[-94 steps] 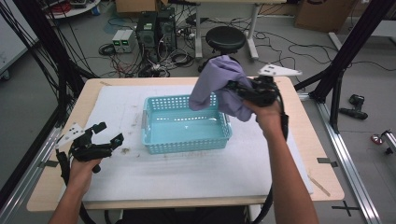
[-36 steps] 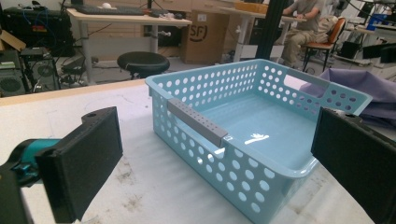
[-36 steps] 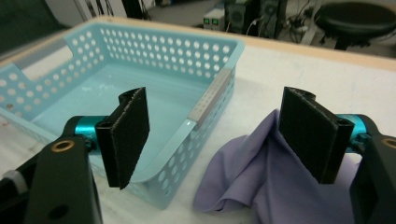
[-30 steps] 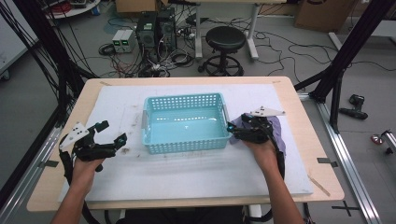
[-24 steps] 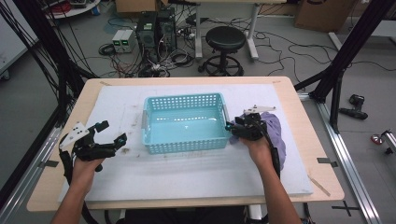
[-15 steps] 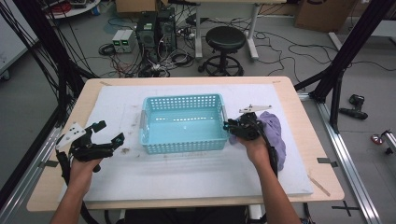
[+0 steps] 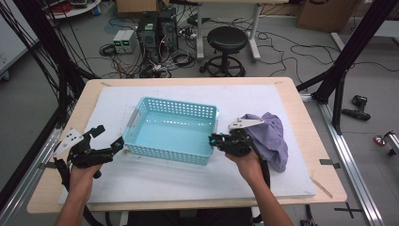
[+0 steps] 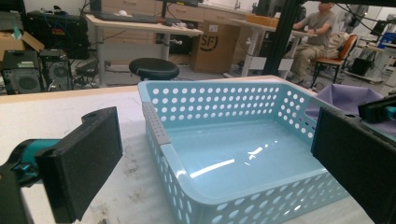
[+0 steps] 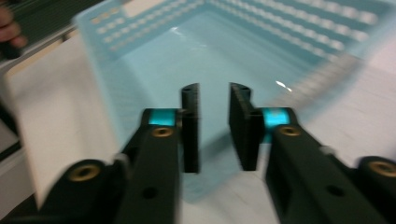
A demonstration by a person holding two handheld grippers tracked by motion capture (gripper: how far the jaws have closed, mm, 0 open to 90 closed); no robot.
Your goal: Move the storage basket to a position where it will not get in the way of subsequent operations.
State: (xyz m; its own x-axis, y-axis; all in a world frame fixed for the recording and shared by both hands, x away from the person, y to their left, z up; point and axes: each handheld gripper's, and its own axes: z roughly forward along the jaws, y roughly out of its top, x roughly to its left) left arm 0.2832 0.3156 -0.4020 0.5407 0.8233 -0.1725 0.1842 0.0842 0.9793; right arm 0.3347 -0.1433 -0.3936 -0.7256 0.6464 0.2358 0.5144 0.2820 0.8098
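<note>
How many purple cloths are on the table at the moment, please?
1. The purple cloth lies bunched on the white mat, right of the light-blue basket and just beyond the right gripper. The basket looks empty, so none seems hidden.

Left gripper [image 7: 107, 141]: jaws spread wide, held level, nothing between. Right gripper [image 7: 215, 139]: jaws just closed to a narrow gap, nothing between, pointing left.

I see the light-blue perforated basket [image 7: 171, 132] standing upright and empty at table centre; the purple cloth [image 7: 270, 136] lies crumpled at its three o'clock, just beside it.
</note>
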